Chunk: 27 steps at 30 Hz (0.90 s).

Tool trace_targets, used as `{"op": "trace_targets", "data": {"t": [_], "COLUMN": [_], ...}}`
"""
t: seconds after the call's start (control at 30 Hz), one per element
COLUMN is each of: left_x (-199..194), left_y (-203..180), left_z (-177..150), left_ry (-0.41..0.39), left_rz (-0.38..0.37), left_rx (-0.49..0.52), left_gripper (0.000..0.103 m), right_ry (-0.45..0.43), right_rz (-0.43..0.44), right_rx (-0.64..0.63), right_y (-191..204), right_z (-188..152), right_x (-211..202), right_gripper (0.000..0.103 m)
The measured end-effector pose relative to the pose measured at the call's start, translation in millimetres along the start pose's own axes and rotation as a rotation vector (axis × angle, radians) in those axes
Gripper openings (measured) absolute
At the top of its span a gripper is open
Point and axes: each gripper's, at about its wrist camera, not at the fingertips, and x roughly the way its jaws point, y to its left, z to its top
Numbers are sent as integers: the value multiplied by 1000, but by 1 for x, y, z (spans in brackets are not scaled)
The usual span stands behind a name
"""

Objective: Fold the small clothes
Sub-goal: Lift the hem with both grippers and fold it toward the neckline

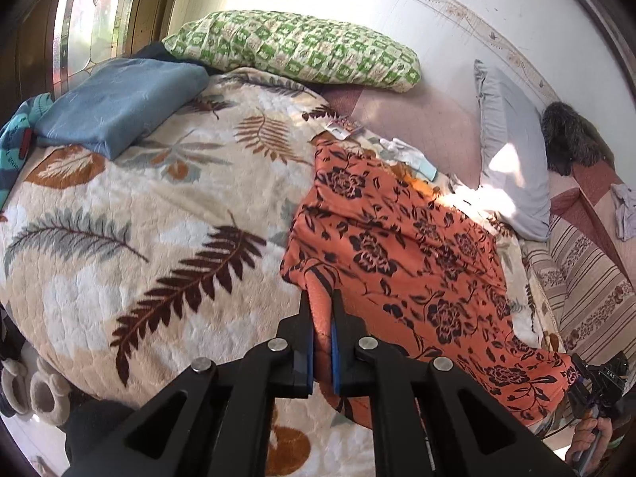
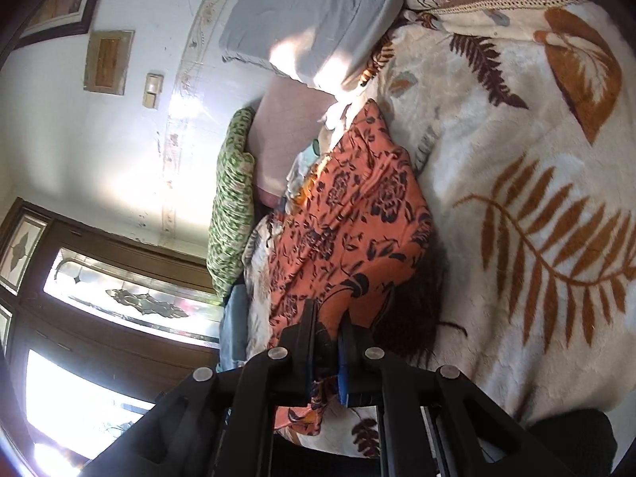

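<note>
On the bed, orange floral garment (image 1: 401,246) lies rumpled.

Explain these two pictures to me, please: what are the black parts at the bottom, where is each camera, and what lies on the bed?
No robot is here. A person carries one hand-held gripper in each hand, with a camera on each looking along its two black fingers. One picture is from the left hand-held gripper, the other from the right hand-held gripper. Both are shut on the orange cloth with dark flowers, each pinching an edge. It lies on a cream fleece blanket with leaf print. Farther back rest a folded blue cloth, a green checked pillow and a grey pillow.
</note>
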Motion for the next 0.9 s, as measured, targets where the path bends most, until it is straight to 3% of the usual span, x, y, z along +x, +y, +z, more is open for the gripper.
{"op": "trace_targets", "data": {"t": [0.13,0.27,0.37,0.47,0.53,0.57,0.6,0.63,0.67,0.73,0.77,0.83,0.9], "left_x": [15,50,95,167,229,259,286,306,314,306,297,275,253], "left_y": [-11,-31,-48,-62,-67,-67,-67,-64,-62,-56,-53,-43,-31], "left_z": [42,97,146,194,223,232,236,236,233,228,226,226,222], "left_ry": [-37,-73,-83,-61,-20,23,96,169,191,125,82,-6,-38], "left_rz": [-13,1,28,65,99,126,159,206,226,217,234,245,218], "left_rx": [-1,49,72,61,43,45,48,50,59,86,88,67,43], "left_gripper": [6,6,6,10,11,18,31,36,40,53,66,71,71], "right_ry": [-28,-50,-63,-63,-52,-64,-62,-59,-81,-112,-126,-104,-68], "right_rz": [38,45,43,-21,-91,-164,-234,-272,-250,-248,-273,-284,-309], "right_rx": [-21,-48,-34,50,74,88,115,146,151,73,13,-73,-135], "right_y": [19,36,42,27,6,-6,-16,-25,-29,-22,-15,-3,5], "right_z": [39,102,153,202,230,240,246,246,244,240,237,229,215], "right_x": [17,55,99,164,212,229,242,249,248,239,232,222,214], "right_gripper": [9,9,9,12,21,44,79,81,81,81,81,81,81]}}
